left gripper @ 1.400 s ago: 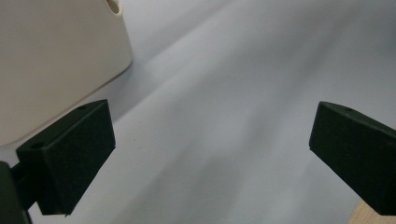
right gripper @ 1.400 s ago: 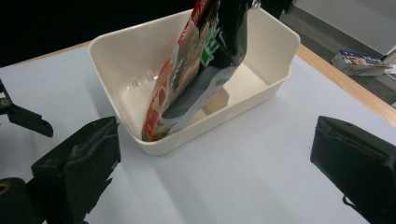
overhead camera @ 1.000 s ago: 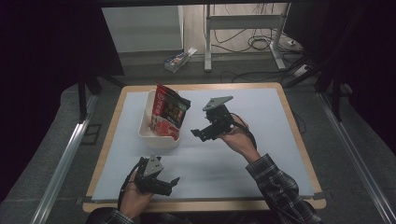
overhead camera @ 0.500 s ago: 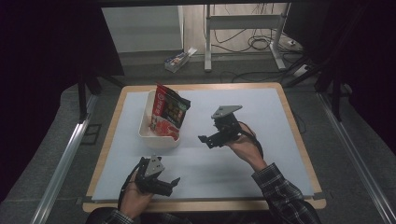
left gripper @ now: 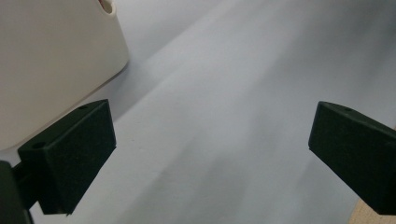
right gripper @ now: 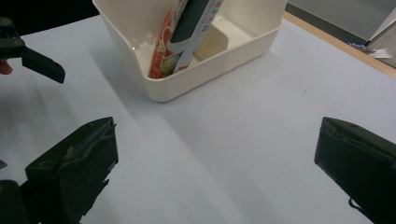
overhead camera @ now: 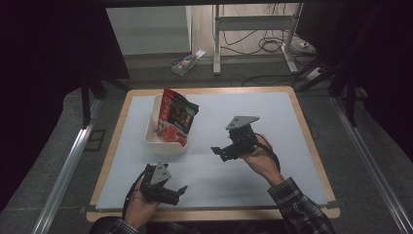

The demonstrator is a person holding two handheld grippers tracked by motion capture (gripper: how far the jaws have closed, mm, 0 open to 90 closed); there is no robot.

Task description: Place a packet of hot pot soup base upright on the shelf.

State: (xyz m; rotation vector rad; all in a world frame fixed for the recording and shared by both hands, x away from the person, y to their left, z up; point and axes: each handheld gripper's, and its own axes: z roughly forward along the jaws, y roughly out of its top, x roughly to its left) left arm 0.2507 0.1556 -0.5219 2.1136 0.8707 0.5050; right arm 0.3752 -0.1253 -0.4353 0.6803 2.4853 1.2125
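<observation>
The right gripper (overhead camera: 225,149) hangs above the middle of the tabletop (overhead camera: 292,146), raised in the person's right hand (overhead camera: 260,161), with its jaws spread wide and nothing between them. In the right gripper view the gap between its jaws frames bare pale surface, and the white bin (right gripper: 261,35) stands beyond them. A red snack bag (overhead camera: 176,117) stands upright and slightly tilted in that bin (overhead camera: 152,131), leaning toward its near end, its top well above the rim; in the right gripper view the bag (right gripper: 184,28) shows edge-on inside the bin. The left gripper (overhead camera: 178,191) lies low near the front edge of the tabletop, in the left hand (overhead camera: 143,204), jaws also spread apart and holding nothing. In the left gripper view the bin's rounded corner (left gripper: 60,56) sits just beside one jaw. The two grippers are well apart, the bin nearer the left one.
</observation>
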